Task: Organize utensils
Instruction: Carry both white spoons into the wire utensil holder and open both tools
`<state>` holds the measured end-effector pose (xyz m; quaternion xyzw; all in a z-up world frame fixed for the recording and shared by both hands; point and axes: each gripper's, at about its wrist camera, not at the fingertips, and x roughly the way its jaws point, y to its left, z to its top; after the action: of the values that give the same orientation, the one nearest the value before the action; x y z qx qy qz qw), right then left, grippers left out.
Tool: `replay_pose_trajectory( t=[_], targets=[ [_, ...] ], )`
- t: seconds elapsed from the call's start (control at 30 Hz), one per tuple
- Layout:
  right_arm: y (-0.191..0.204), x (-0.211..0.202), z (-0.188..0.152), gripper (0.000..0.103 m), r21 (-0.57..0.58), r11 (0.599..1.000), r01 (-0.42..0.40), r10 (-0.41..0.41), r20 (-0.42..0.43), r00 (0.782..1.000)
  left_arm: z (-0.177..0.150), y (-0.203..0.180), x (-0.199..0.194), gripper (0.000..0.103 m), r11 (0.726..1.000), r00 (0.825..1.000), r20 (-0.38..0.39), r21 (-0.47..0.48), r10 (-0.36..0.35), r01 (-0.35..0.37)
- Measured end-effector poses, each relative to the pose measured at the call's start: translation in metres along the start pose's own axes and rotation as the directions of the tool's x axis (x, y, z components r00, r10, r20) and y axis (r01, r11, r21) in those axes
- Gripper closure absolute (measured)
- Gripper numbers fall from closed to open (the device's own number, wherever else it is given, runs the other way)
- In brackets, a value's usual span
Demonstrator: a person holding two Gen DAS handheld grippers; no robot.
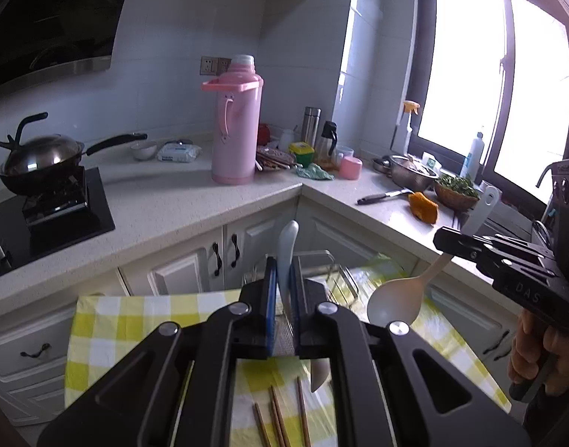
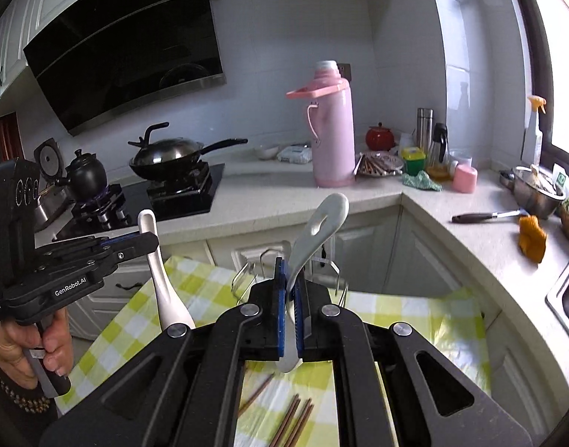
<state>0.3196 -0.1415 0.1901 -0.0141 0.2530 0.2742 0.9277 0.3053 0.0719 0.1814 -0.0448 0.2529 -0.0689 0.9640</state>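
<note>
Both black grippers are closed on spoons: the left gripper [image 1: 283, 279] holds a white ceramic spoon [image 2: 165, 283], the right gripper [image 2: 291, 283] a pale plastic rice spoon [image 2: 321, 223]. Below, brown wooden chopsticks [image 1: 280, 417] lie on a yellow checked tablecloth [image 1: 142, 320], near a white kitchen counter [image 1: 172, 201] bearing a pink thermos [image 1: 236, 123].

Two spoons [image 1: 394, 300] [image 2: 168, 290] are hanging in view, and about four chopsticks [image 1: 280, 419] are lying on one checked cloth [image 1: 109, 320].
</note>
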Motion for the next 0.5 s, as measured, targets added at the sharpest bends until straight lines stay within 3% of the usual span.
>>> replay_pose_trajectory(
  t=[0.1,0.27,0.5],
  targets=[
    [-0.009,0.023,0.022,0.096,-0.002,1.000,0.015,-0.015,0.004,1.000,0.028,0.001,0.029,0.096,0.998,0.998,0.025,0.003,0.060,-0.060],
    [-0.024,0.078,0.032,0.096,0.014,1.000,0.012,-0.010,-0.074,0.997,0.044,0.000,0.085,0.096,0.995,0.995,0.010,0.009,0.102,-0.102],
    [-0.046,0.140,0.009,0.096,0.078,0.997,-0.007,0.022,-0.200,0.979,0.015,-0.001,0.144,0.096,0.991,0.989,-0.062,0.027,0.132,-0.131]
  ],
)
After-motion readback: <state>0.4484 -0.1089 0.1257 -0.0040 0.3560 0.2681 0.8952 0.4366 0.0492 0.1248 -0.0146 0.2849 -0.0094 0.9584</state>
